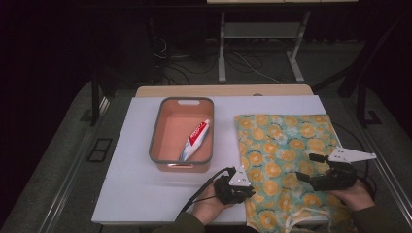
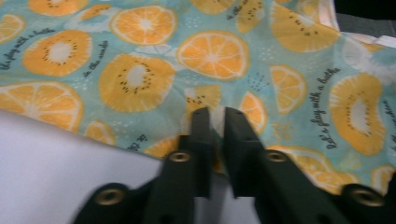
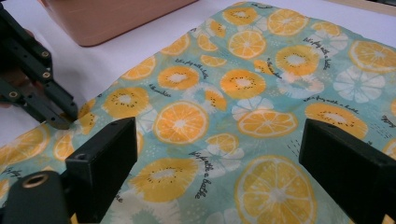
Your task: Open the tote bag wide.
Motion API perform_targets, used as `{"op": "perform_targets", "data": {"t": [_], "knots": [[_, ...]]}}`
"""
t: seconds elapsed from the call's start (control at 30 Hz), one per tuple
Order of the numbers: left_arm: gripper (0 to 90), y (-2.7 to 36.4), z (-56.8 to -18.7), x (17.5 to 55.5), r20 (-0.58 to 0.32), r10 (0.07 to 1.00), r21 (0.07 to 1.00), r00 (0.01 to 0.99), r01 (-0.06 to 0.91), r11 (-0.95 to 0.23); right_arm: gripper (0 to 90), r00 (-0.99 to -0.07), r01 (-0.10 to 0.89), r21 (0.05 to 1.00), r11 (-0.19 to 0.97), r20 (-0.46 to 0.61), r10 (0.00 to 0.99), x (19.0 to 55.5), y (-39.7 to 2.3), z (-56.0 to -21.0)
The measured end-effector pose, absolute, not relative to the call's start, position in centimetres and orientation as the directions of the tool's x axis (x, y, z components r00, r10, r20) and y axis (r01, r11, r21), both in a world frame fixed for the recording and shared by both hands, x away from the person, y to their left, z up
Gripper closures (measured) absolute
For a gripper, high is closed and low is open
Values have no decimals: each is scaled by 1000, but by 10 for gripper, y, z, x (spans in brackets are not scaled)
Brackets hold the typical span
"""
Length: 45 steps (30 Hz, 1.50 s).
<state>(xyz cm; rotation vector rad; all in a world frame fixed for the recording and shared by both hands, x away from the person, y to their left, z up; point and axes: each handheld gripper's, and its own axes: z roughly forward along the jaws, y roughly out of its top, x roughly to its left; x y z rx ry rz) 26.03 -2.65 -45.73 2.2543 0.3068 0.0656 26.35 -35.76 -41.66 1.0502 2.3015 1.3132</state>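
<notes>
- White surface (image 1: pixel 145 194), dim room.
- Left tool (image 2: pixel 215 122) pinched on fruit-print cloth (image 1: pixel 284 145) edge.
- Right tool (image 3: pixel 215 154) jaws wide, over cloth.
- Cloth: light, floppy, thin; grab by edges/corners.

Matt printed cloth (image 1: pixel 286 145) is lying on a smooth white tabletop (image 1: pixel 136 184); a matt plastic bin (image 1: pixel 180 141) is sitting upper left.

This looks like a lab or recording room: a white board-covered wooden tabletop (image 1: pixel 145 194) stands on grey carpet (image 1: pixel 58 160) in a dark space. Beyond the tabletop's far edge, loose black cables (image 1: pixel 194 65) trail around a pale metal stand's legs (image 1: pixel 222 53).
</notes>
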Motion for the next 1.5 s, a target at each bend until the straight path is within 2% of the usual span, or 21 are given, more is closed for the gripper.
{"op": "perform_targets", "data": {"t": [0.13, 0.2, 0.47, 0.67, 0.7, 0.83, 0.87, 1.0, 1.07, 1.2, 1.3, 1.4, 1.43, 1.5], "knots": [[895, -27, -456, 261, -63, 253, 757, 966, 211, -619, 113, -693, 450, 834, 320, 99, 714, 263, -358, -416], [895, -26, -455, 261, -37, 269, 752, 962, 204, -627, 113, -694, 448, 835, 319, 100, 713, 263, -358, -416], [896, -7, -448, 277, 34, 414, 750, 910, 251, -612, 113, -694, 448, 835, 319, 100, 713, 263, -358, -416], [888, -5, -447, 280, 1, 430, 756, 903, 281, -591, 113, -696, 448, 835, 320, 101, 711, 263, -358, -416], [865, -5, -447, 280, 1, 430, 756, 903, 281, -591, 113, -695, 448, 835, 319, 102, 712, 263, -358, -416], [681, 1, -437, 275, -41, 428, 782, 903, 295, -549, 113, -693, 449, 836, 315, 103, 714, 263, -359, -416], [627, 6, -431, 271, -83, 416, 780, 906, 319, -539, 113, -691, 449, 837, 313, 104, 715, 263, -360, -416], [487, 14, -429, 255, -123, 376, 761, 918, 331, -558, 113, -691, 451, 836, 314, 104, 715, 263, -360, -416], [446, 14, -432, 248, -137, 348, 751, 927, 327, -574, 113, -691, 451, 835, 314, 104, 716, 263, -360, -416], [422, 9, -439, 241, -140, 324, 738, 936, 317, -595, 113, -692, 449, 835, 317, 101, 714, 263, -359, -416], [438, 0, -446, 238, -125, 299, 717, 946, 295, -632, 113, -693, 450, 834, 318, 101, 714, 263, -359, -416], [521, -4, -450, 235, -78, 285, 709, 955, 254, -658, 113, -692, 451, 835, 316, 103, 715, 263, -359, -416], [567, -5, -449, 234, -37, 283, 709, 958, 225, -669, 113, -691, 452, 834, 316, 104, 715, 263, -359, -416], [745, -4, -450, 234, -51, 265, 713, 963, 221, -665, 113, -692, 452, 834, 317, 103, 715, 264, -359, -416]]}}
